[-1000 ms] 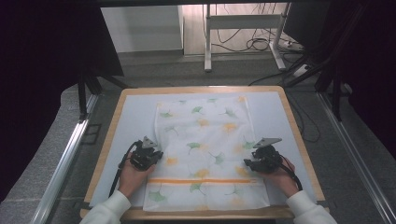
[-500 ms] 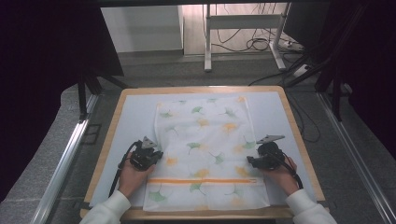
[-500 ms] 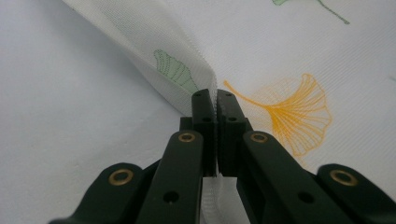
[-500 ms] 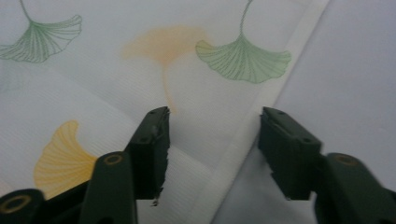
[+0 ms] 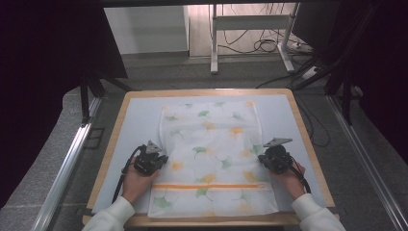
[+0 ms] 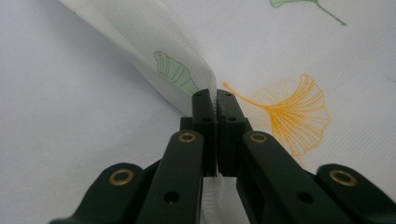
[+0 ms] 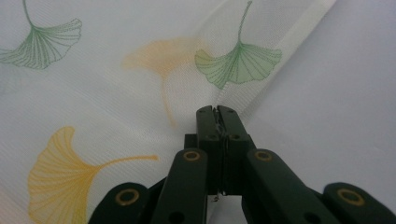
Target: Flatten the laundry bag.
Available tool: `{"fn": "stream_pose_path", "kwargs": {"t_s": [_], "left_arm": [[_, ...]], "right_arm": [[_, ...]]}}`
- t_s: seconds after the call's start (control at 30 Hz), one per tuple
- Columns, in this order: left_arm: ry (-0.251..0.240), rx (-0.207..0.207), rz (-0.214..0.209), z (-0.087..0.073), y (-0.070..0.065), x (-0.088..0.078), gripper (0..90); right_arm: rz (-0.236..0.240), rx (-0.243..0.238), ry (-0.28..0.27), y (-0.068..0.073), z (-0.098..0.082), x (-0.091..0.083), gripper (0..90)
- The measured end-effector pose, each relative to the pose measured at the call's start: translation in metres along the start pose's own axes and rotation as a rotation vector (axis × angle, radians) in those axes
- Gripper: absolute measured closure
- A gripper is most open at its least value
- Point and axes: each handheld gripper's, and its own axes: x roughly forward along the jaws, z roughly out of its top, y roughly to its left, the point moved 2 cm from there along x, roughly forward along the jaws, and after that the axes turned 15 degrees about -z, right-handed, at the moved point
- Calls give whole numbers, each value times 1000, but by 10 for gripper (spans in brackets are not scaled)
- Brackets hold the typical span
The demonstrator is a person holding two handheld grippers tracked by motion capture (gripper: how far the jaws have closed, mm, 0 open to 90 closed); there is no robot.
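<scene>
1. Cloth (image 5: 211, 159): a thin, white, half-sheer rectangle printed with green and yellow ginkgo leaves; an orange stripe (image 5: 207, 186) crosses it near my end. I see it lying flat in the middle of the pale blue mat (image 5: 137, 120), long axis running away from me.
2. Left gripper (image 5: 159, 159): I hold it at the cloth's left edge, about halfway along. In the left gripper view its jaws are pressed together on a raised fold of that edge, beside a green leaf print (image 6: 175, 72).
3. Right gripper (image 5: 263, 159): I hold it at the opposite edge, level with the left one. Its jaws have just been closing; in the right gripper view they meet with the cloth's hem pinched between them.
4. Edges: both long sides of the cloth lie straight; the near short side reaches almost to the table's wooden rim (image 5: 207, 221).
5. Room: bare mat borders the cloth on left, right and far sides, wider at left.
</scene>
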Motion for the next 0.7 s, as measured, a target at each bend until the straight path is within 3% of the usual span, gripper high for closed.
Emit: {"fn": "stream_pose_path", "kwargs": {"t_s": [0.27,0.7], "left_arm": [[-16,-21,21,3,12,-7,897],[-46,-77,90,2,53,-24,896]], "right_arm": [[17,-9,-31,3,12,5,890],[53,-21,-85,25,49,27,890]]}}
